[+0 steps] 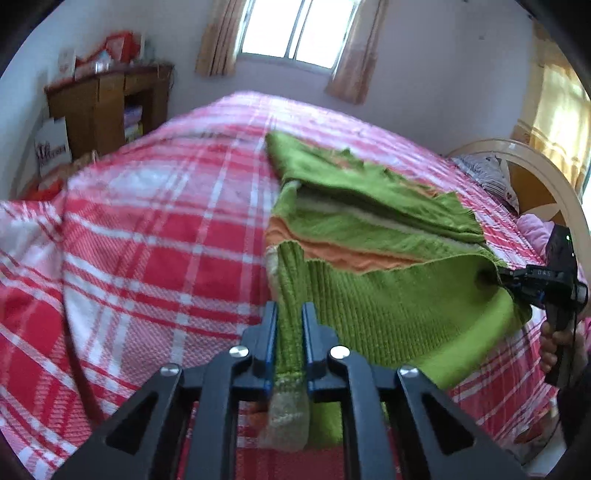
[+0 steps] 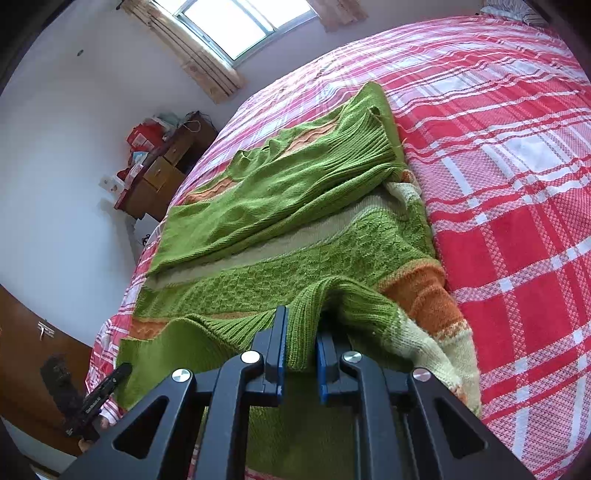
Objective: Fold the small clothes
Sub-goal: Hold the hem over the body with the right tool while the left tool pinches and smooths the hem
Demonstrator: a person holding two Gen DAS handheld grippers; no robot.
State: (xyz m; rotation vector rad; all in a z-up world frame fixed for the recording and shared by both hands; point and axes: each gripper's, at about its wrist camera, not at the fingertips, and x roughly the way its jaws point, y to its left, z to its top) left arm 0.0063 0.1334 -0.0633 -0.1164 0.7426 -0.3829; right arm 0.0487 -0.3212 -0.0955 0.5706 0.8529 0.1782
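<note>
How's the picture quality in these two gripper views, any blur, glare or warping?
Left wrist view: the plaid bedspread is motion-smeared, the window blown out white, and the bed bulges from fisheye warping. Right wrist view: sharper, the knit of the green sweater reads clearly, though its window also glares; dark corners in both.

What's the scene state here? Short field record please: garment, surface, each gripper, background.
garment: green knit sweater with orange and cream bands, partly folded, lying flat
surface: bed with red, pink and white plaid cover
left gripper: jaws shut on a ribbed green edge of the sweater
right gripper: jaws shut on a green knit fold at the sweater's near edge
background: window with curtains, wooden cabinet
</note>
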